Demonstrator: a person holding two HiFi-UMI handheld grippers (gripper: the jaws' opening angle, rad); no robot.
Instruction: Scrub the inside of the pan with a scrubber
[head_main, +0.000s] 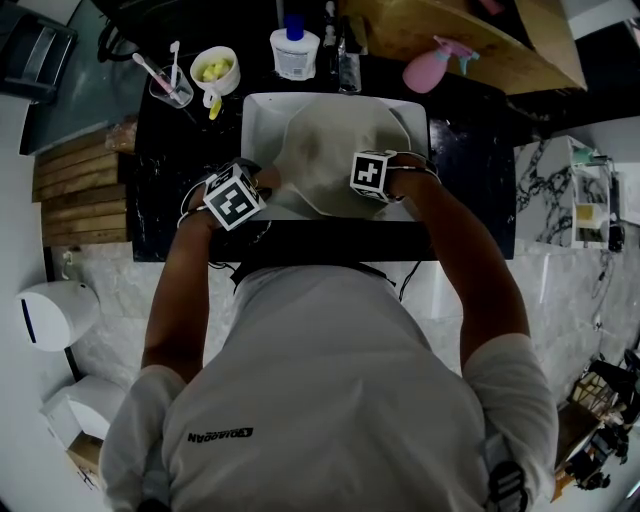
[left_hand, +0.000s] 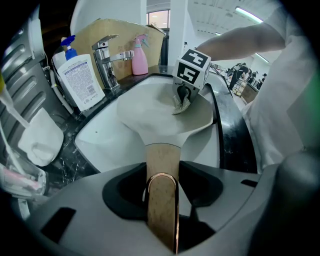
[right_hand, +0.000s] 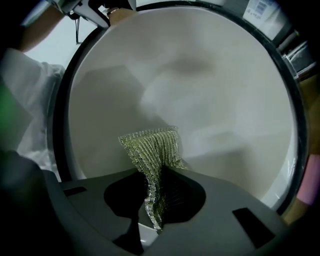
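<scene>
A pale, cream-coloured pan (head_main: 330, 160) lies tilted in the white sink (head_main: 262, 118). Its wooden handle (left_hand: 161, 165) runs between the jaws of my left gripper (left_hand: 161, 205), which is shut on it at the sink's near left corner. My right gripper (right_hand: 154, 202) is shut on a green-gold mesh scrubber (right_hand: 152, 147) whose free end fans out against the pan's inner wall (right_hand: 200, 85). In the left gripper view the right gripper (left_hand: 183, 96) and its marker cube stand over the pan's far right side, with the scrubber (left_hand: 180, 104) touching the inside.
Behind the sink stand a chrome faucet (left_hand: 107, 60), a white soap bottle (left_hand: 80, 80) and a pink spray bottle (left_hand: 140, 57). A cup of toothbrushes (head_main: 172, 88) and a white bowl (head_main: 214, 68) sit on the black counter (head_main: 165, 200) at the back left.
</scene>
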